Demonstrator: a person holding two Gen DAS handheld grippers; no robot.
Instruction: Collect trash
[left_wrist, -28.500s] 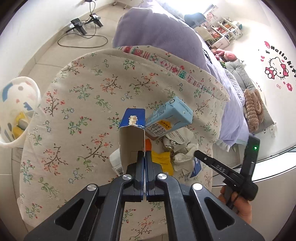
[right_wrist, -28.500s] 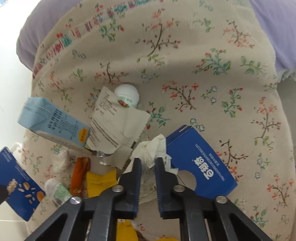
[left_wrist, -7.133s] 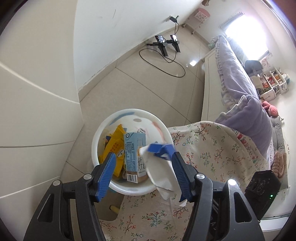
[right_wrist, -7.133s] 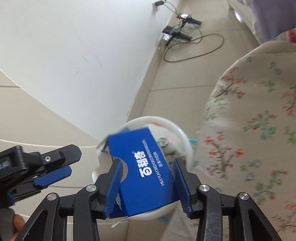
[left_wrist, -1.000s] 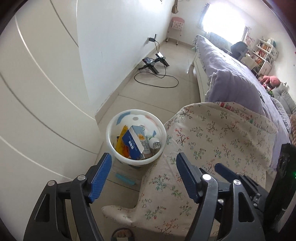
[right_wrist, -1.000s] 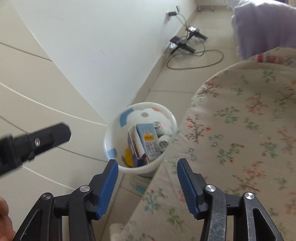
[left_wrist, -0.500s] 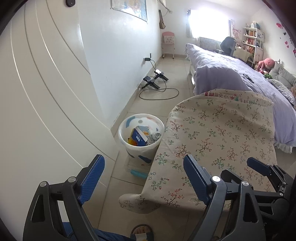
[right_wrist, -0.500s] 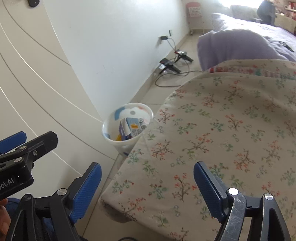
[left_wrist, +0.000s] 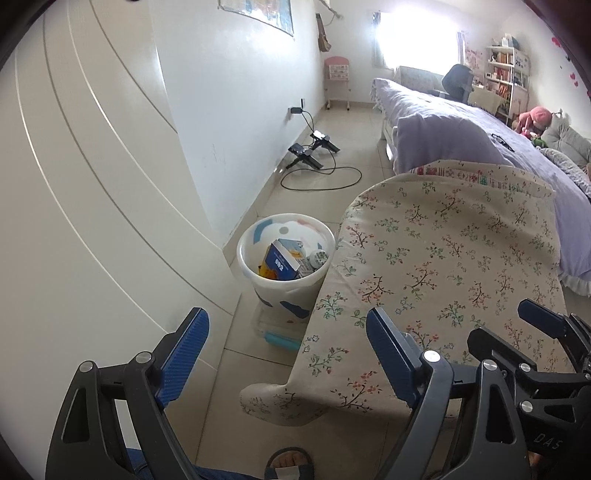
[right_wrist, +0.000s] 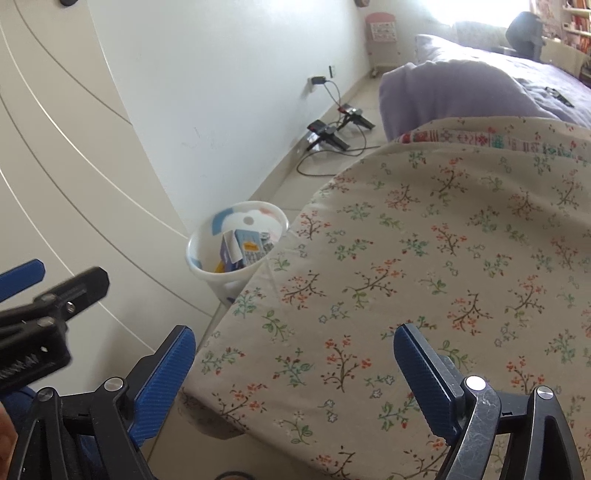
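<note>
Left gripper (left_wrist: 288, 332): fingers spread wide, nothing between them; it hangs over the floor at the near left corner of the floral cloth (left_wrist: 443, 251). Right gripper (right_wrist: 295, 350): fingers likewise wide apart and empty, above the cloth's near edge.

Bin (left_wrist: 286, 275): white with blue patches, standing on the tiled floor just beside the cloth's left edge, close to the white wall. Trash (left_wrist: 282, 262) is inside the bin: a blue carton on top, a lighter blue carton beside it, something yellow beneath, a small round white item at the right. Right view shows the same bin (right_wrist: 236, 273) with the cartons (right_wrist: 242, 251) upright-tilted inside.

Behind the cloth: a lilac bed (left_wrist: 461, 122). Black cable (left_wrist: 321, 177) looped on the floor by the wall.
</note>
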